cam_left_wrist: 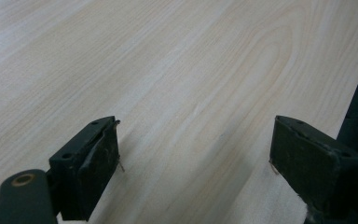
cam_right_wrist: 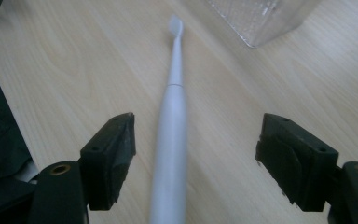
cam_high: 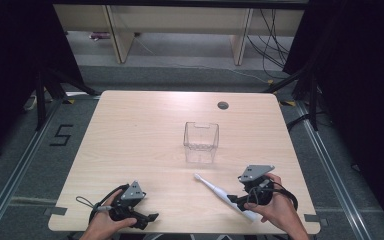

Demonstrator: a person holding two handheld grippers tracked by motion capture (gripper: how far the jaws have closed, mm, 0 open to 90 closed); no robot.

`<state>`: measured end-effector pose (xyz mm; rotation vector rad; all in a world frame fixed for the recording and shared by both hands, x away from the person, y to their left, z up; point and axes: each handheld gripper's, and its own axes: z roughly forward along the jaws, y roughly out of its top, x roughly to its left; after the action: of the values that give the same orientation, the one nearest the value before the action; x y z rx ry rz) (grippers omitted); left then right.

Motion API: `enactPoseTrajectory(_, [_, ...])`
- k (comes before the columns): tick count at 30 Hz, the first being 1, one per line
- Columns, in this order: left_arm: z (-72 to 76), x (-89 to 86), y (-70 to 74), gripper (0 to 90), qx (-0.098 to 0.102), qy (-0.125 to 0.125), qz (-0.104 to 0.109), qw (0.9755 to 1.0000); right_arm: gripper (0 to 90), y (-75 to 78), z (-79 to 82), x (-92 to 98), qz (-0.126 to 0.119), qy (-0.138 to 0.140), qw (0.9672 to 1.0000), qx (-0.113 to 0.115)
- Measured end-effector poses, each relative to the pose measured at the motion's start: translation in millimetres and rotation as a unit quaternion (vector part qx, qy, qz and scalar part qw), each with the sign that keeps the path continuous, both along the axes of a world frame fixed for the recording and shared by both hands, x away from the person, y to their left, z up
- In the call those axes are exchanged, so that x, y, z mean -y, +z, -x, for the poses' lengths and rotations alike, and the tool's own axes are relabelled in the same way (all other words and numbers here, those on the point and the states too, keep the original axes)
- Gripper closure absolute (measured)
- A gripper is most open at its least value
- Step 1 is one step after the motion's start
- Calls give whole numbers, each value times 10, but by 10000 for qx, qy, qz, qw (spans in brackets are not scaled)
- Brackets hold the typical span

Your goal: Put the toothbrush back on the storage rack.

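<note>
A white electric toothbrush [cam_high: 215, 189] lies on the wooden table [cam_high: 140, 130] at the front right, its brush head pointing toward the table's middle. My right gripper [cam_high: 239, 201] is over the handle end. In the right gripper view the toothbrush [cam_right_wrist: 172, 140] runs between the jaws of my right gripper [cam_right_wrist: 196, 154], closer to the left one, and neither pad presses on it. A clear plastic container [cam_high: 200, 142] stands upright beyond the brush head, and a corner of this container [cam_right_wrist: 261, 18] shows at the top. My left gripper [cam_high: 142, 220] rests at the front left, and in its own view my left gripper [cam_left_wrist: 196, 154] is open over bare wood.
A round cable hole [cam_high: 223, 105] sits near the table's far edge. The table's front edge runs just under both hands. Beyond the table are a grey floor, wooden furniture legs and loose cables.
</note>
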<state>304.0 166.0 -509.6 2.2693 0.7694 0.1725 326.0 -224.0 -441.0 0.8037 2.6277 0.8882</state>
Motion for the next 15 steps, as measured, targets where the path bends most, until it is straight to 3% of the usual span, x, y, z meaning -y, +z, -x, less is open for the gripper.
enactPoseTrajectory(3, [0, 3, -2, 149, -30, -21, 12, 10000, 325, -3, -22, -88, 279, 109, 9995, -132])
enactPoseTrajectory(5, [3, 4, -2, 149, -29, -20, 15, 10000, 339, -20, -28, -114, 235, 132, 9995, -143])
enactPoseTrajectory(8, [3, -2, 1, 149, -23, -42, -4, 10000, 362, -26, -57, -150, 344, 234, 9988, -240])
enactPoseTrajectory(9, [4, 3, 0, 149, -23, -20, 17, 10000, 376, -27, -50, -188, 456, 128, 9982, -378])
enactPoseTrajectory(11, [2, 4, 1, 149, -3, -22, -26, 10000, 382, -34, -71, -196, 522, 193, 9980, -314])
enactPoseTrajectory(13, [4, 6, -1, 149, -5, -6, -13, 10000, 417, -48, -109, -243, 663, 355, 9961, -461])
enactPoseTrajectory(15, [3, 2, -2, 149, -27, -27, 17, 10000, 427, -55, -118, -256, 661, 328, 9959, -532])
